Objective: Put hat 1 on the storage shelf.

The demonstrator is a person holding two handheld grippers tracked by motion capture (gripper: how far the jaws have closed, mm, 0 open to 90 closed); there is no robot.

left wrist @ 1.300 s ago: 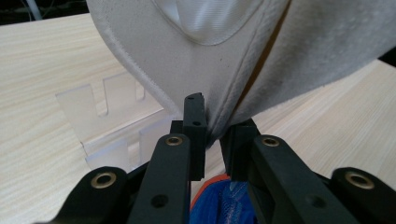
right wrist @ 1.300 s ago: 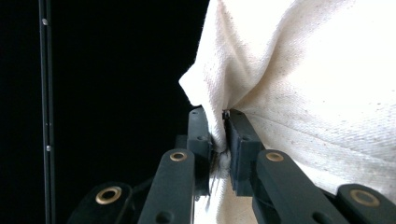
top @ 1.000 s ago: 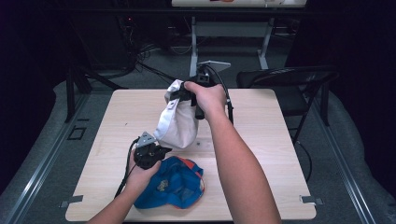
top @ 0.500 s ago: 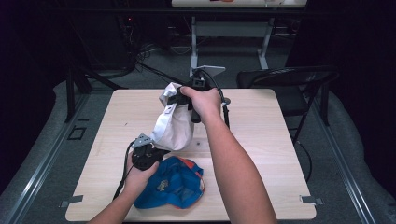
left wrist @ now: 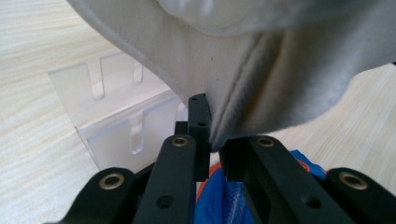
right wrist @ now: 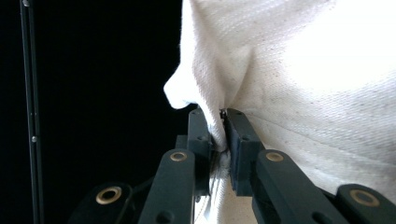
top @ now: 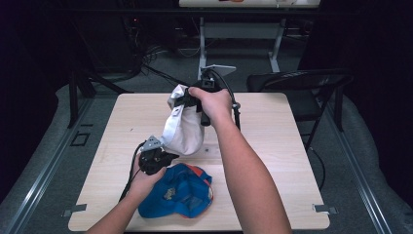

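High view, right tool (top: 187, 100) hidden behind hand (top: 212, 103), white cap (top: 182, 127)

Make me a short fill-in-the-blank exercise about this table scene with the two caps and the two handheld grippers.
1. The right gripper has its jaws shut on the ____ fabric cap.
2. The left gripper pinches the lower edge of that same ____.
3. The blue cap with orange trim lies on the light ____ table.
4. Beyond the left gripper stands a clear ____ stand with slots.

Missing words: white; cap; wooden; plastic
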